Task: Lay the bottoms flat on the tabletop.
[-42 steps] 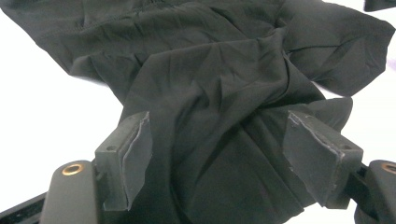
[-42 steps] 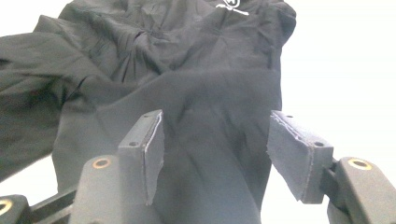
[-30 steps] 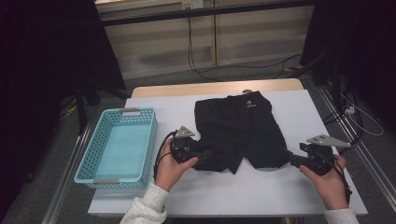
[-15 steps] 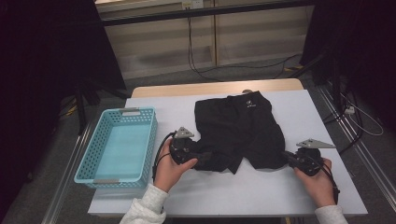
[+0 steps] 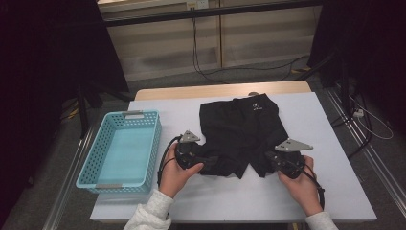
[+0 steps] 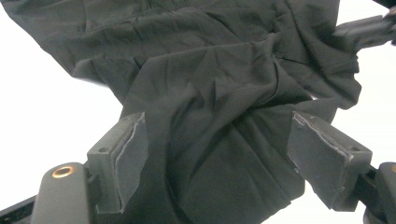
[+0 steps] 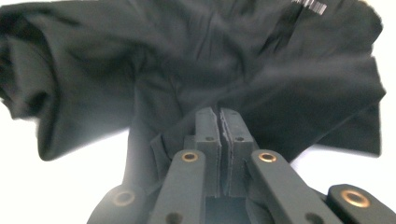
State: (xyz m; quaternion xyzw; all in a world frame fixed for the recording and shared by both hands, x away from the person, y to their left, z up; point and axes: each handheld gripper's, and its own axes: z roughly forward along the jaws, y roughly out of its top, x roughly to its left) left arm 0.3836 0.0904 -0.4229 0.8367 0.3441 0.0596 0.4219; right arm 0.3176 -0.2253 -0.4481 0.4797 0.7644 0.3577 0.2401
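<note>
Since the earlier frames, the right gripper [image 5: 273, 158] has shifted inward along the table toward the black shorts [image 5: 244, 132], and its jaws have just been closing; the left gripper [image 5: 203, 160] has kept its place.

At the far left of the high view, a light blue basket [image 5: 91, 165] stands on the white table [image 5: 330, 143], just beside the person's left hand [image 5: 174, 175] and apart from the shorts.

The left gripper lies at the hem of the left-hand leg of the shorts. In the left gripper view, its jaws stand wide, with rumpled black fabric [image 6: 219, 130] lying between the two pads. The left-hand pad [image 6: 130, 154] touches the cloth at its edge; the right-hand pad stands clear of it, so the fabric is not clamped.

The shorts lie flat in the middle of the table, waistband toward the far edge, legs toward the person. A small white logo [image 5: 256, 107] sits near the waistband.

The right gripper, held in the right hand [image 5: 299, 184], sits at the hem of the right-hand leg. In the right gripper view, its jaws are pressed together with almost no gap, and fabric of the shorts [image 7: 187, 70] bunches around the pads [image 7: 208, 123] at the hem. Whether cloth is pinched between them cannot be told.
</note>
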